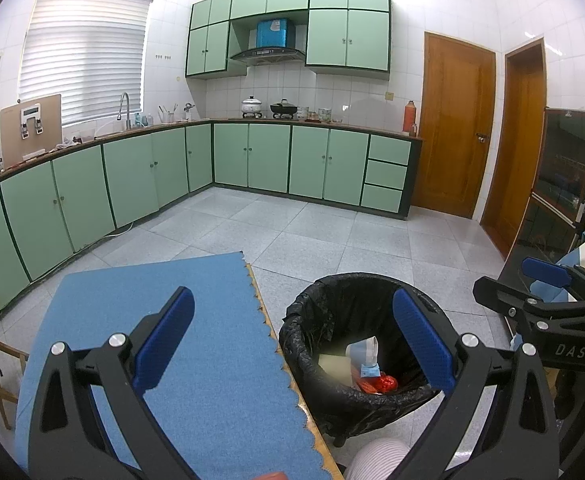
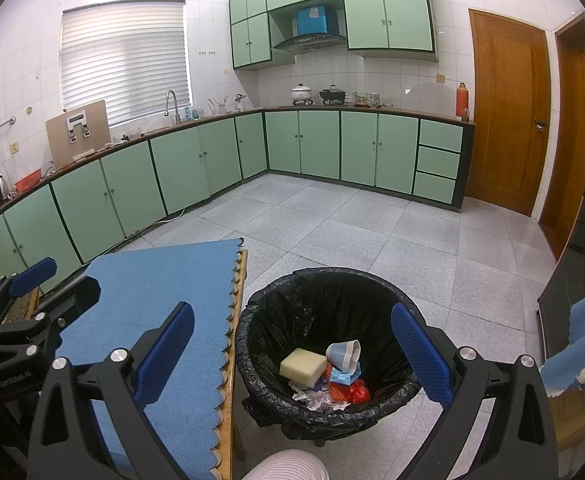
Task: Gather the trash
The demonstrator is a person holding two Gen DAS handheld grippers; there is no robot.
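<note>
Trash (image 2: 324,372): in bin (image 2: 276,300), beside table (image 2: 152,280). Light, soft, crushable; I'd pinch any piece by its edge. My left gripper (image 1: 292,344) and right gripper (image 2: 292,344): both spread, empty.

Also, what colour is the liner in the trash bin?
Black; the liner shows best in the right wrist view.

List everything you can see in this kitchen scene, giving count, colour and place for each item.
trash bin: one, black liner, on floor right of table
sponge block: one, pale yellow, in bin
paper cup: one, white and blue, in bin
red wrapper: one, in bin
blue mat: one, covering table
base cabinets: many, green, along walls
doors: two, wooden, right
left hand-held gripper: one, black with blue pads, open
right hand-held gripper: one, same, open over the bin
</note>
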